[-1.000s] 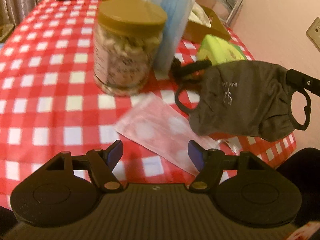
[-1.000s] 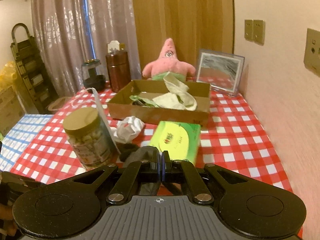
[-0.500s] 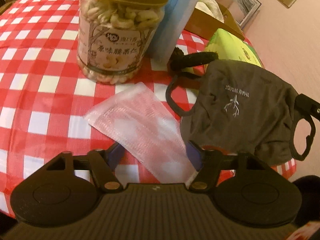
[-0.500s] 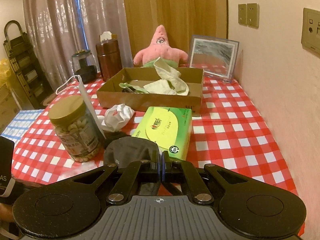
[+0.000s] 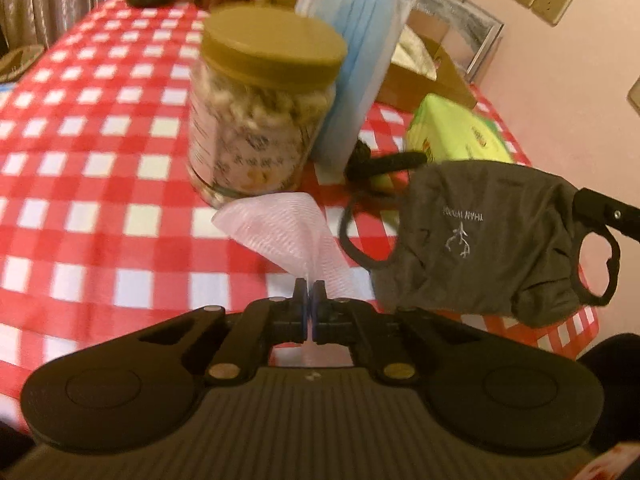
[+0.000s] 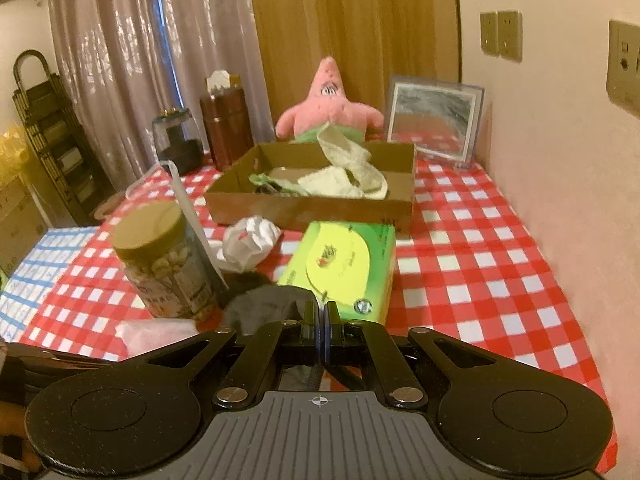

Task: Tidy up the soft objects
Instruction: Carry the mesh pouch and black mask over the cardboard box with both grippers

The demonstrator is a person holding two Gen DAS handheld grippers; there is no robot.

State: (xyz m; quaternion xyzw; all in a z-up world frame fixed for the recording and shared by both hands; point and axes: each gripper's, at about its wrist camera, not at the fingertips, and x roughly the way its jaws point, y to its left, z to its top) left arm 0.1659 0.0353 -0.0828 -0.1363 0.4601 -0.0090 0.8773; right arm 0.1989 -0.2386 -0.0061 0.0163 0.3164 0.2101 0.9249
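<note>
Jaws clamped: two masks, one per gripper, apparently: pink mask [image 5: 286, 236], grey mask [image 5: 486, 240].

Count: three face masks (pink [image 5: 286, 228], grey [image 5: 480, 240], blue [image 5: 352, 68]), one nut jar [image 5: 260, 112], one tissue box [image 6: 344, 264], one cardboard tray [image 6: 312, 204], one plush toy [image 6: 328, 104].

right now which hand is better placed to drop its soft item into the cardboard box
Right. The right gripper, shut on the grey mask, looks straight at the cardboard box. The left gripper holds the pink cloth behind the nut jar.
</note>
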